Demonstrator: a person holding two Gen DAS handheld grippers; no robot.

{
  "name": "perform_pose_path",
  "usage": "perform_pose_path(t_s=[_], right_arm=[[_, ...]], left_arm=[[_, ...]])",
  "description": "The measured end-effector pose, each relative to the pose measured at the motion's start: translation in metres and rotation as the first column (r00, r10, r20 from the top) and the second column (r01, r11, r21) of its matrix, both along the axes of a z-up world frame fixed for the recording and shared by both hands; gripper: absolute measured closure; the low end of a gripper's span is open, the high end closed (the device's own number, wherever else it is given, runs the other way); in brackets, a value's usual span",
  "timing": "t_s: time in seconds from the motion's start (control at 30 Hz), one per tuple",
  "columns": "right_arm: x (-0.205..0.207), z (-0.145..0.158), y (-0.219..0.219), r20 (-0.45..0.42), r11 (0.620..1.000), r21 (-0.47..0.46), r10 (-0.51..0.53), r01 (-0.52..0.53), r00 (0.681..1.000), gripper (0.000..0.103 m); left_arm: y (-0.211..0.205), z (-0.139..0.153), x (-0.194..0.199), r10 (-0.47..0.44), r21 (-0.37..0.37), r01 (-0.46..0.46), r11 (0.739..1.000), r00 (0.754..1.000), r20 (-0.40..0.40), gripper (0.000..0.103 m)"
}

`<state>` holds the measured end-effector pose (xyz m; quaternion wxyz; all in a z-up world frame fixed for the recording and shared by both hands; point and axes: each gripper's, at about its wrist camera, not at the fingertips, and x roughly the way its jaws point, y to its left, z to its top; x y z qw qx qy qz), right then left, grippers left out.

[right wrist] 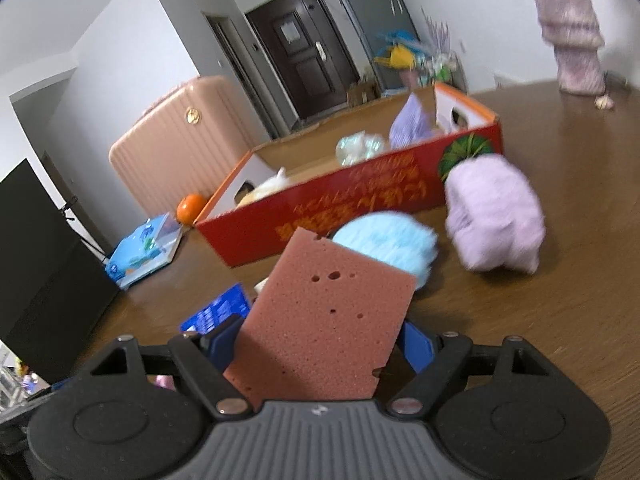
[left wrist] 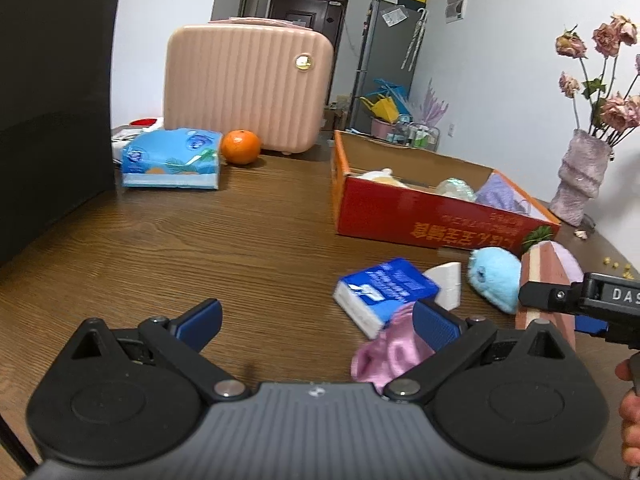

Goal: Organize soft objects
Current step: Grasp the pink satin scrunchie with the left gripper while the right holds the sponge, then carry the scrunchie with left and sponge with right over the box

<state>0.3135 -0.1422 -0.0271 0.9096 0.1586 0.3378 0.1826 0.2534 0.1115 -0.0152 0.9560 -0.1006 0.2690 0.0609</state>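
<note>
You clamped the right gripper [right wrist: 320, 344] on the sponge [right wrist: 324, 320] — bound for the red box [right wrist: 360, 208]; the left gripper [left wrist: 316, 320] gaped empty.

Home apt: fridge [left wrist: 384, 60], front door [left wrist: 306, 12], suitcase [left wrist: 248, 88].

Both wrist views look forward and down, low over the tabletop [left wrist: 240, 240], sharing the red box [left wrist: 400, 212] [right wrist: 320, 216].

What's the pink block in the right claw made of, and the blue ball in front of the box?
Pink block: open-cell foam sponge, matte, going by its pitted surface and scattered holes. Blue ball: fuzzy plush or yarn, judging by its soft fluffy outline; blur hides finer detail.
</note>
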Motion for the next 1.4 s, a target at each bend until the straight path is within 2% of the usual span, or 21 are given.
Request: perform_pose_path(t_s=[0.13, 0.3, 0.53, 0.8, 1.07, 1.23, 1.4], right_arm=[[-0.005, 0.003, -0.009, 0.074, 0.998, -0.049, -0.022, 0.025, 0.997, 0.022], [-0.01, 0.006, -0.025, 0.113, 0.998, -0.055, -0.034, 0.04, 0.993, 0.022], [-0.009, 0.002, -0.042, 0.094, 0.998, -0.024, -0.056, 0.058, 0.994, 0.021], [-0.014, 0.0, -0.037, 0.093, 0.999, -0.021, -0.028, 0.031, 0.995, 0.021], [-0.018, -0.001, -0.035, 0.096, 1.0, -0.02, -0.014, 0.016, 0.995, 0.021], [-0.018, -0.001, -0.035, 0.097, 1.0, -0.021, -0.015, 0.017, 0.995, 0.021], [-0.018, -0.001, -0.035, 0.097, 1.0, -0.021, -0.015, 0.017, 0.995, 0.021]], left_arm=[[-0.016, -0.003, 0.002, -0.028, 0.013, 0.028, 1.0, 1.0, -0.014, 0.0], [-0.033, -0.009, 0.006, -0.064, 0.026, 0.065, 0.998, 0.997, -0.045, 0.0], [-0.047, -0.022, 0.016, -0.083, 0.055, 0.091, 0.994, 0.987, -0.138, 0.0], [-0.05, -0.025, 0.016, -0.07, 0.083, 0.083, 0.993, 0.986, -0.15, 0.002], [-0.052, -0.025, 0.018, -0.102, 0.082, 0.116, 0.99, 0.983, -0.155, 0.027], [-0.056, -0.026, 0.017, -0.151, 0.07, 0.163, 0.984, 0.976, -0.155, 0.048], [-0.058, -0.025, 0.015, -0.184, 0.058, 0.193, 0.979, 0.973, -0.142, 0.06]])
